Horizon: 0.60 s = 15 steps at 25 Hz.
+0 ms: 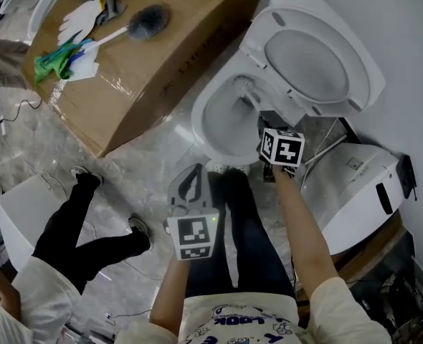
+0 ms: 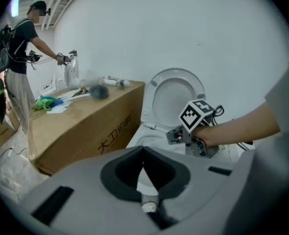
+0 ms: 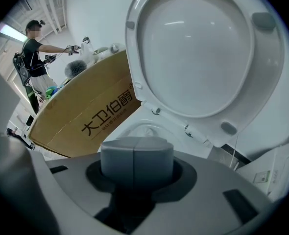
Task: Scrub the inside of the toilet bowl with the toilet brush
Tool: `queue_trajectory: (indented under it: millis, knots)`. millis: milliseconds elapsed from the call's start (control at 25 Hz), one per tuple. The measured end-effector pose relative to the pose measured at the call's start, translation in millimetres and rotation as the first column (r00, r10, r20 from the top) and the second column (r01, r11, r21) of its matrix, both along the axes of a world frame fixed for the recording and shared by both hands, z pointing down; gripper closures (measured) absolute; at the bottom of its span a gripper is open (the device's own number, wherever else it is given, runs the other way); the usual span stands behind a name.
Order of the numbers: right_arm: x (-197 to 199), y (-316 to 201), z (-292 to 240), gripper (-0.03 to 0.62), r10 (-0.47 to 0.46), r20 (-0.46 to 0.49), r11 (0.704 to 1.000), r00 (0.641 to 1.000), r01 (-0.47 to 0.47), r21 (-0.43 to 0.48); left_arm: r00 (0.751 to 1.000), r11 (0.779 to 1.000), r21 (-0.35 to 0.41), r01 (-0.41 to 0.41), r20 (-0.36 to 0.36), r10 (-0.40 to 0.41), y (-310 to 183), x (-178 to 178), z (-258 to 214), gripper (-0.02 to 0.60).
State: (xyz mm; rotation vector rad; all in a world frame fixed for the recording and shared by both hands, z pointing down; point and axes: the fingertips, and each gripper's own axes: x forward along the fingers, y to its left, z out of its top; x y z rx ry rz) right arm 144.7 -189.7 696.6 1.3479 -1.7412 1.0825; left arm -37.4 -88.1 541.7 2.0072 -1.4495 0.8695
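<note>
The white toilet (image 1: 222, 131) stands with its lid (image 1: 319, 59) raised against the wall, and the bowl is bare inside. The toilet brush (image 1: 143, 21), dark-bristled with a white handle, lies on the cardboard box (image 1: 161, 70) left of the toilet; it also shows as the brush (image 2: 99, 91) and the brush (image 3: 75, 68). My right gripper (image 1: 265, 124) hovers over the bowl's right rim, shut with nothing in it; its jaws (image 3: 133, 153) meet along a seam. My left gripper (image 1: 195, 169) hangs in front of the bowl, tips together and holding nothing, pointing at the toilet (image 2: 156, 126).
Green and white cloths (image 1: 64, 57) lie on the box beside the brush. A person in black trousers (image 1: 89, 224) stands at the left. Another person (image 2: 17, 48) works at the box's far end. A second white unit (image 1: 358, 185) sits right of the toilet, with cables on the floor.
</note>
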Motion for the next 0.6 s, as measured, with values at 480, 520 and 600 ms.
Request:
queue_trajectory:
  millis: [480,520,600]
  knots:
    - [-24.1,16.0,8.9,0.430,-0.104,0.044,0.994,0.994,0.105,-0.021,1.000,1.000,-0.002,-0.002,-0.009,0.002,9.1,3.8,3.2,0.578]
    - [-26.5,19.8,8.3,0.430,-0.127,0.046,0.992,0.991,0.128,-0.022,1.000,1.000,-0.001,-0.003,-0.010,0.003,8.8,4.3,2.6,0.578]
    - [-31.7,28.6,7.4,0.430,-0.186,0.048,0.982,0.981,0.188,-0.024,1.000,1.000,0.001,-0.006,-0.010,0.006,8.4,5.2,2.0,0.578]
